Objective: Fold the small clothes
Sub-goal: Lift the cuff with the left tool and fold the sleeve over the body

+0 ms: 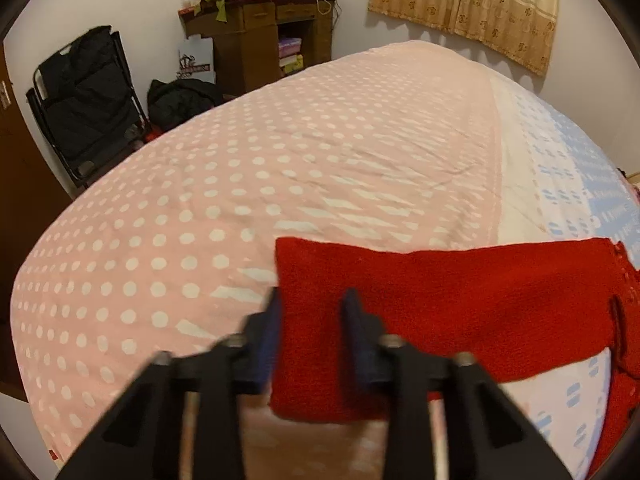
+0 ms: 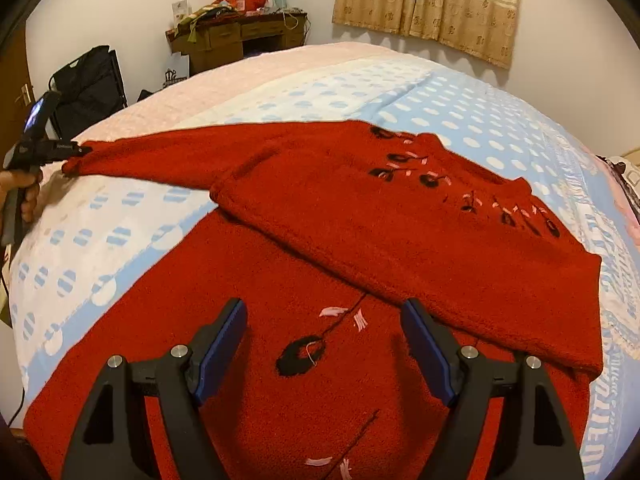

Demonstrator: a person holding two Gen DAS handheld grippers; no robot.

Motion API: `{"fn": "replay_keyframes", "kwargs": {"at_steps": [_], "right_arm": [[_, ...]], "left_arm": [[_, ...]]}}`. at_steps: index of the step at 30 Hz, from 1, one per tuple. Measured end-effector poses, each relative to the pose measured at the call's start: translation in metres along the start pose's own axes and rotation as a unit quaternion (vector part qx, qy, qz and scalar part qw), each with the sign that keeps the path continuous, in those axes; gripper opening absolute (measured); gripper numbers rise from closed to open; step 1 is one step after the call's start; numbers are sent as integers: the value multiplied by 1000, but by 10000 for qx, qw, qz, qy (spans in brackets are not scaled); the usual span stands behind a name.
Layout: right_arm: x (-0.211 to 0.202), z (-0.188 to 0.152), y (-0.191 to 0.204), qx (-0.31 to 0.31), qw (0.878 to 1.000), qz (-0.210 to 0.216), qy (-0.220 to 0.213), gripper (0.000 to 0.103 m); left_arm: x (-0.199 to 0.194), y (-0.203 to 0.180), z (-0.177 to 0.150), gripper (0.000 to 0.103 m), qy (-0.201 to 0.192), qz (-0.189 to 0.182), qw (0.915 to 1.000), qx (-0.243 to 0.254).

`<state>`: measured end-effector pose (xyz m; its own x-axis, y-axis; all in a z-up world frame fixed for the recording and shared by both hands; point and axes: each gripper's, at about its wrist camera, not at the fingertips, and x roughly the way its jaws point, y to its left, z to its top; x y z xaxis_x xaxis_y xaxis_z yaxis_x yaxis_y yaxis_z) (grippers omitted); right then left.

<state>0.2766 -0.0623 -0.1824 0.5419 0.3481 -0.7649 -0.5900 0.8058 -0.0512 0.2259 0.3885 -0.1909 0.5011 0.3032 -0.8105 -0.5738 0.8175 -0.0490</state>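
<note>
A red knitted sweater (image 2: 400, 220) with black and pink embroidered flowers lies on the bed, one side folded over its body. Its long sleeve (image 1: 460, 300) stretches out to the left. My left gripper (image 1: 312, 294) is shut on the cuff of that sleeve, red knit filling the space between its blue pads. In the right wrist view the same gripper (image 2: 76, 150) shows at the sleeve's far end, held by a hand (image 2: 20, 188). My right gripper (image 2: 323, 305) hovers open over the sweater's lower body, a black flower (image 2: 300, 356) showing between its fingers.
The bed cover (image 1: 240, 180) is pink with white dots on the left and blue and white (image 2: 480, 112) on the right. Beyond the bed stand a wooden desk (image 1: 260, 28) piled with things, a black folding chair (image 1: 84, 100), a black bag (image 1: 180, 100) and a curtain (image 1: 468, 4).
</note>
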Motion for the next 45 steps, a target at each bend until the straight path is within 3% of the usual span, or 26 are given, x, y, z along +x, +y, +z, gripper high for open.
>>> {"fn": "replay_keyframes", "kwargs": {"at_steps": [7, 16, 27, 45], "right_arm": [[3, -2, 0, 48, 10000, 31, 58, 80], [-2, -2, -4, 165, 9998, 42, -80, 80], [-40, 1, -11, 329, 9989, 234, -226, 80], [-83, -29, -31, 591, 9971, 280, -395, 80]], "left_arm": [[-19, -5, 4, 10, -177, -285, 9994, -34], [-55, -23, 21, 10, -474, -1007, 9934, -282], [-104, -64, 45, 10, -820, -1839, 9789, -345], [-175, -150, 66, 9, -1291, -2791, 9513, 191]]}}
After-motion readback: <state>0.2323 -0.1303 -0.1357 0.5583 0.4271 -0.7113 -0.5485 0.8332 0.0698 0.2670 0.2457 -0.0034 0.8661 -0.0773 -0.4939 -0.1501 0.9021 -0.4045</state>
